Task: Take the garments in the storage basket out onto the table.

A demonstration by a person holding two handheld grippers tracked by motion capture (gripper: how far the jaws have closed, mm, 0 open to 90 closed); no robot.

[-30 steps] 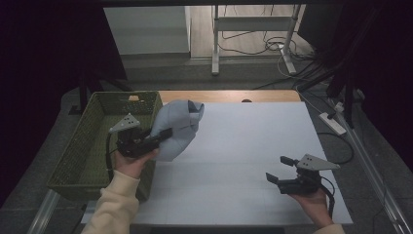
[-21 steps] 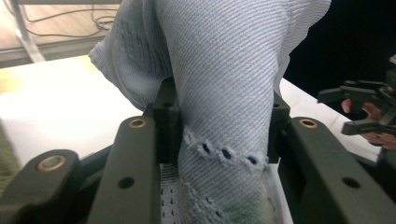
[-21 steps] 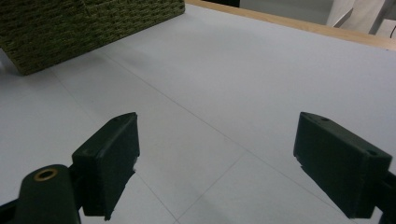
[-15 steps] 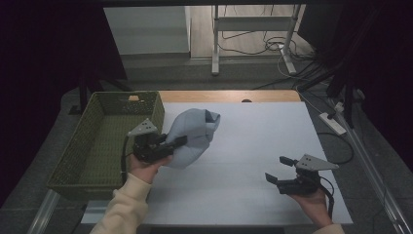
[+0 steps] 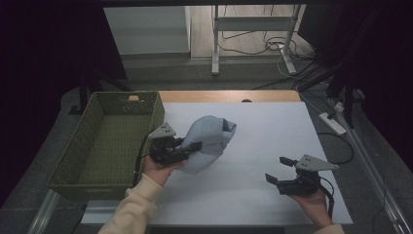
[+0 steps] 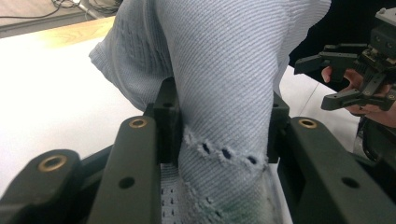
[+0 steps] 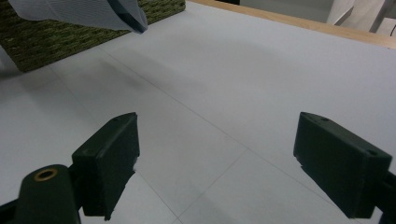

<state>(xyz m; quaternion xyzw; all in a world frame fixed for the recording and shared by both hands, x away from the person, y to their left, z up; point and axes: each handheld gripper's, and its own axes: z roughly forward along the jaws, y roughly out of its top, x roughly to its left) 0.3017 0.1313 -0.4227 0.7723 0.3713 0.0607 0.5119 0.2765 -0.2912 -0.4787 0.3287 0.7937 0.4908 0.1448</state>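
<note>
Knitted pale-blue cloth (image 5: 207,144) was clamped in my left claw (image 5: 187,148), just right of the green basket (image 5: 87,146), above the counter (image 5: 272,131). My right claw (image 5: 281,170) stood apart, empty. Next I judged: lay it flat.

A white table (image 5: 272,141) with a wooden far edge (image 5: 229,95) stands in a dim room. Beyond it the floor is grey near the table (image 5: 195,75) and light wood farther back (image 5: 253,24), where a white metal frame with 2 legs (image 5: 253,34) stands among loose black cables (image 5: 243,48). A pale panel (image 5: 146,29) leans or stands at the back left. Dark curtains (image 5: 44,63) close off both sides. A white power strip (image 5: 332,123) lies on the floor at the right, beside a metal rail (image 5: 375,175).
</note>
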